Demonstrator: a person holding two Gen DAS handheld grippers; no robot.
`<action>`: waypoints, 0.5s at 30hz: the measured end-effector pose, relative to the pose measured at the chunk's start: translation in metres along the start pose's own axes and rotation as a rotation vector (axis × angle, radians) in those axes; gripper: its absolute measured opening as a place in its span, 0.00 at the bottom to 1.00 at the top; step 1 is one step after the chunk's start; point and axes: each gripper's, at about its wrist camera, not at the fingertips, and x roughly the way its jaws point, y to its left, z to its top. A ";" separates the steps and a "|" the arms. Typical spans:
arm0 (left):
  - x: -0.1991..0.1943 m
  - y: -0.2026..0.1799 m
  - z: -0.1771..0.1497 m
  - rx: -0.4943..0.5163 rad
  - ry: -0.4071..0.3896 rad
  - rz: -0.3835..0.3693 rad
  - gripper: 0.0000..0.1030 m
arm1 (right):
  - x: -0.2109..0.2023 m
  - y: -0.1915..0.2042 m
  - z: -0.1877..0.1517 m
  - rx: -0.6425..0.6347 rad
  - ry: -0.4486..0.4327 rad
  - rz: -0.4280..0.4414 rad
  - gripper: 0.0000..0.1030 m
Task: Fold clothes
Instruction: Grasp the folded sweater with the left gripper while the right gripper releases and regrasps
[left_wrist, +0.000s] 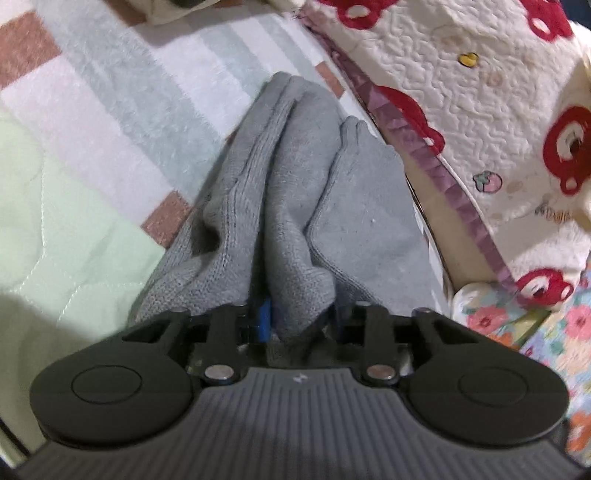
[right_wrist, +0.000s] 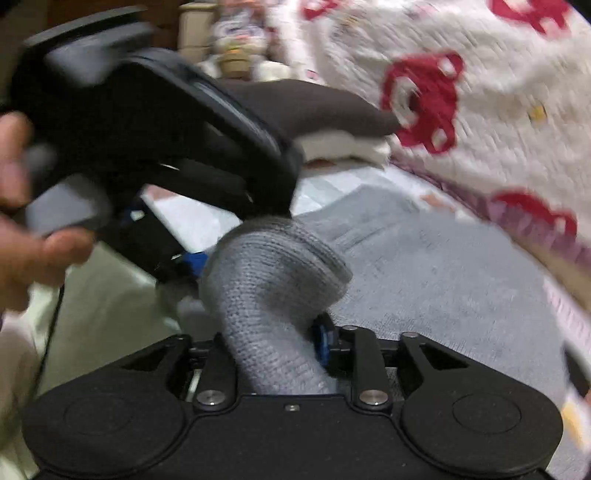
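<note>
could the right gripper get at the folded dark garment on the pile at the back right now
Probably not. The right gripper is shut on the grey knit garment, and the left gripper stands between it and the dark garment.

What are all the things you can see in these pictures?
Grey knitted garment: one, grey, lying on the bed, bunched up at both grippers.
Bed cover: one, pale checks of white, green and pink, under the garment.
Quilt: one, cream with red shapes, heaped to the right of the garment.
Floral cloth: one, with pink and orange flowers, at the lower right edge.
Folded pile: a dark brown piece on a white one, behind the garment.
Shelf items: blurred, at the top of the right wrist view; cannot tell what they are.
Hand: one, holding the left gripper.
Left gripper: black, shut on the garment.
Right gripper: black, shut on the garment.
</note>
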 end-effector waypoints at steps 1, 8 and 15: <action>0.002 0.000 -0.001 0.008 -0.001 0.009 0.28 | -0.007 0.006 -0.002 -0.044 0.000 -0.003 0.50; 0.002 -0.004 -0.002 0.037 0.005 0.034 0.30 | -0.088 0.004 -0.033 -0.025 -0.041 -0.242 0.56; -0.004 -0.012 -0.002 0.032 0.016 -0.009 0.41 | -0.097 -0.047 -0.082 0.331 0.065 -0.281 0.59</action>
